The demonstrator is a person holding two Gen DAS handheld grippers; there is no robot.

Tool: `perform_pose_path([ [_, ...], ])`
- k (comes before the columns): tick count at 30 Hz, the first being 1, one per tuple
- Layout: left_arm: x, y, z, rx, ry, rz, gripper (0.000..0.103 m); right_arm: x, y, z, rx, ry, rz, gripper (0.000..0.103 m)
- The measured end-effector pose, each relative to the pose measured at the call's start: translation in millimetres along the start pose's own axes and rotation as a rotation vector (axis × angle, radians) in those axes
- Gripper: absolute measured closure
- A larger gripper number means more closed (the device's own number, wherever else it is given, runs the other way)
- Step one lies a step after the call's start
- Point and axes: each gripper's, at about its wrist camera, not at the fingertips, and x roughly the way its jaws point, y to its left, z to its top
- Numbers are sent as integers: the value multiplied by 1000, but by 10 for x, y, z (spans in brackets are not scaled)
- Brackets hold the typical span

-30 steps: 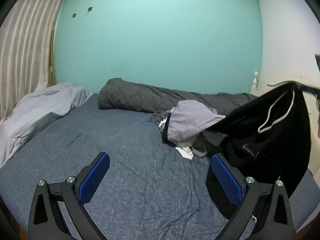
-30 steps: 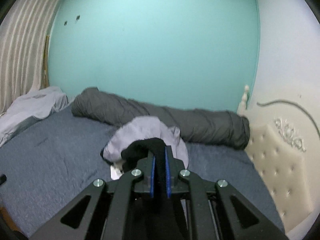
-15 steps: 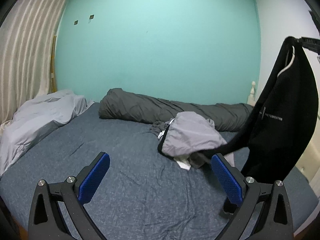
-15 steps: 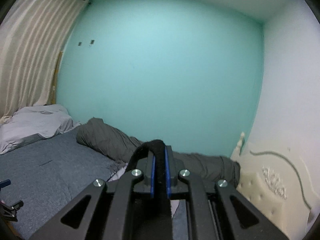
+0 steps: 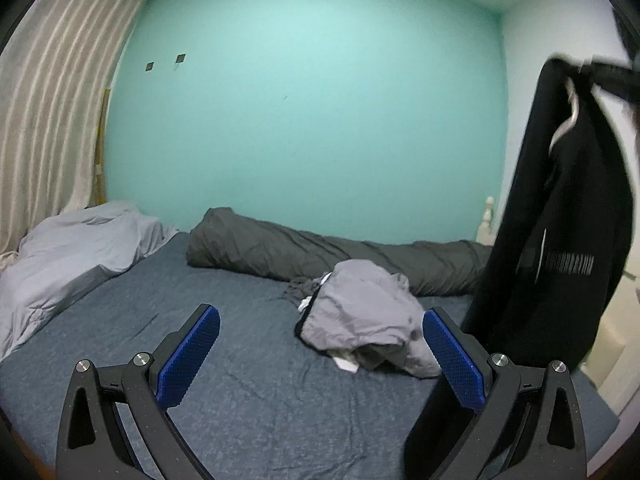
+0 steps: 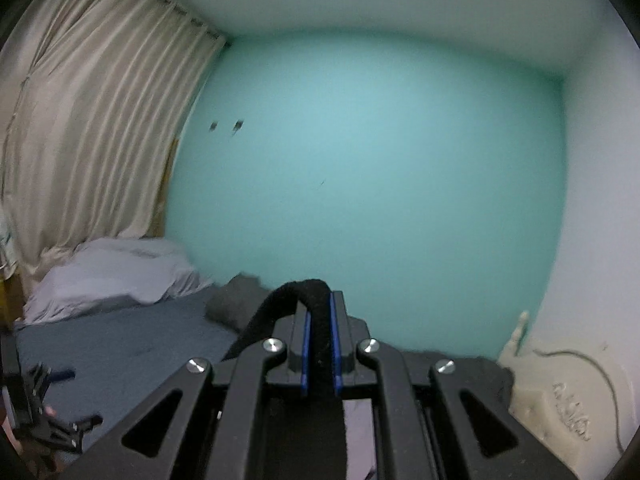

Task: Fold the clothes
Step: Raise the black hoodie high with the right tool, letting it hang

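A black garment (image 5: 556,240) with white print and a pale neck trim hangs full length at the right of the left wrist view, clear of the bed. My right gripper (image 6: 319,332) is shut on a fold of the black garment (image 6: 304,292), high above the mattress. My left gripper (image 5: 320,360) stands open low over the blue bed sheet (image 5: 248,360), with nothing between its blue pads (image 5: 188,356). A heap of grey, white and dark clothes (image 5: 360,316) lies on the sheet just beyond the left gripper, left of the hanging garment.
A rolled dark grey duvet (image 5: 332,256) lies along the teal wall. A pale lilac pillow (image 5: 76,248) sits at the left under the striped curtain (image 5: 52,92). A cream padded headboard (image 6: 560,412) bounds the bed on the right.
My right gripper has risen steeply with the black garment, lifting it off the clothes heap until it hangs free. The left gripper has stayed open and barely moved.
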Motion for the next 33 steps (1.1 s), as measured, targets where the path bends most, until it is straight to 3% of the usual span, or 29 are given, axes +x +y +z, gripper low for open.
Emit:
perform_pose_path([
  [10, 263, -25, -398, -1, 124, -40, 0, 583, 567, -1489, 79, 238, 194, 95],
  [14, 426, -31, -590, 2, 180, -45, 0, 692, 777, -1954, 125, 295, 259, 95],
  [21, 749, -153, -959, 33, 267, -107, 0, 855, 1071, -2399, 123, 370, 338, 94],
  [27, 1000, -248, -1234, 50, 321, -139, 0, 979, 1060, -2680, 185, 451, 340, 94],
  [33, 1196, -283, -1471, 49, 374, -181, 0, 982, 1086, -2831, 196, 469, 353, 94],
])
